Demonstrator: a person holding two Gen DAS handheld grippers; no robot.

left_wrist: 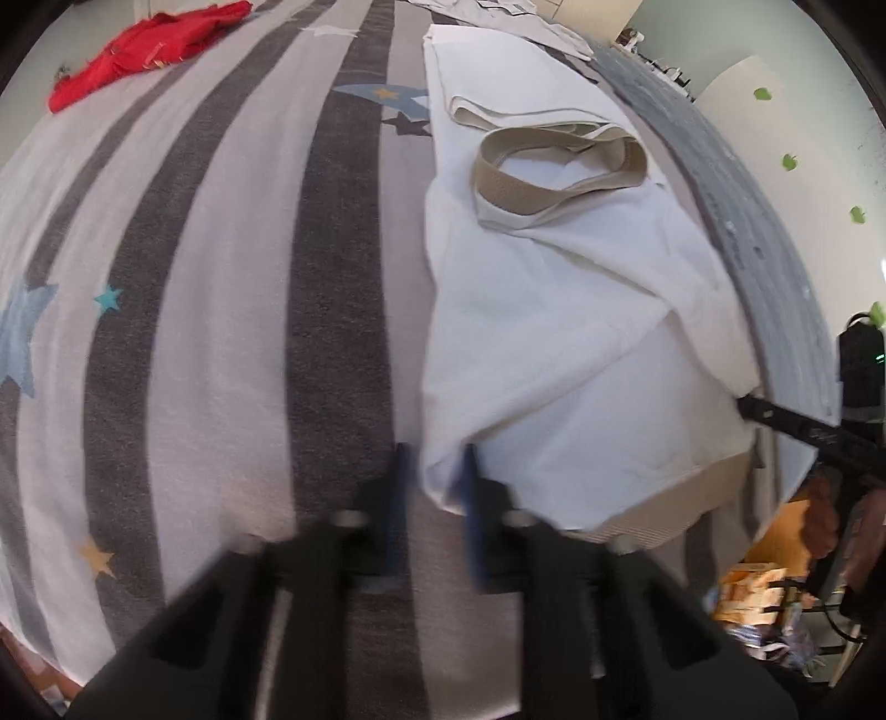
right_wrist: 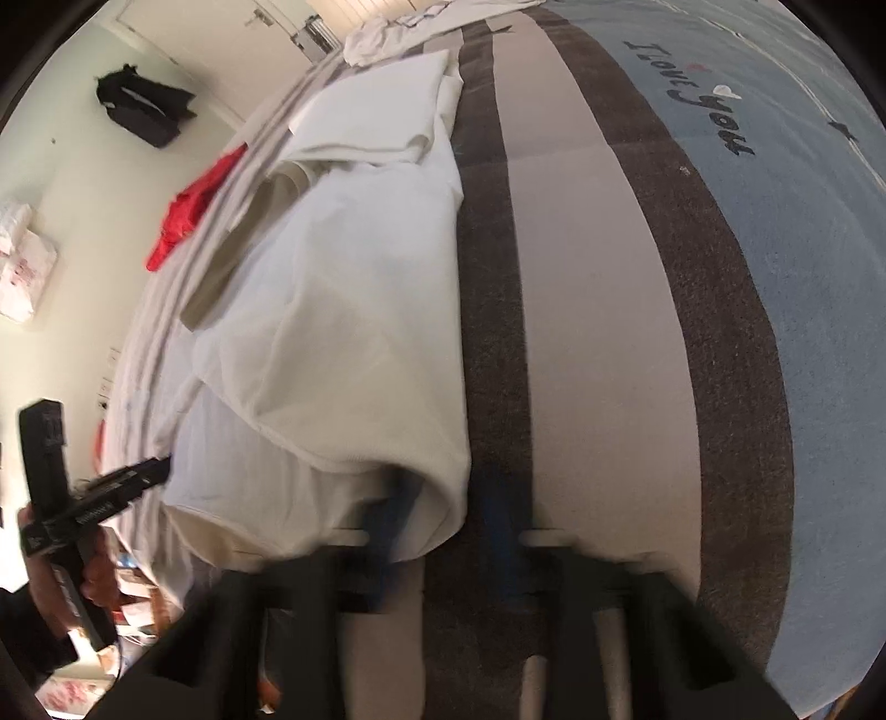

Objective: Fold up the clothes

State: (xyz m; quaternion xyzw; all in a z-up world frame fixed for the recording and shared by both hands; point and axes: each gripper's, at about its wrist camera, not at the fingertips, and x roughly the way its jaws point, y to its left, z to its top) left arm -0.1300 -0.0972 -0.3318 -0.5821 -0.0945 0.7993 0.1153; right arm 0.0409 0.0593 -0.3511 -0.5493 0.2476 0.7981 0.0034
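A white garment with a beige neckband and beige hem lies on a grey striped bedspread. It also shows in the right wrist view. My left gripper has its jaws apart around the garment's near left corner. My right gripper has its jaws apart around the near right corner. Each gripper shows in the other's view: the right one and the left one. Both views are motion-blurred near the fingers.
A red garment lies at the far left of the bed. A folded white cloth lies beyond the garment. More pale clothes lie at the far end. A black bag hangs on the wall. Clutter shows beside the bed.
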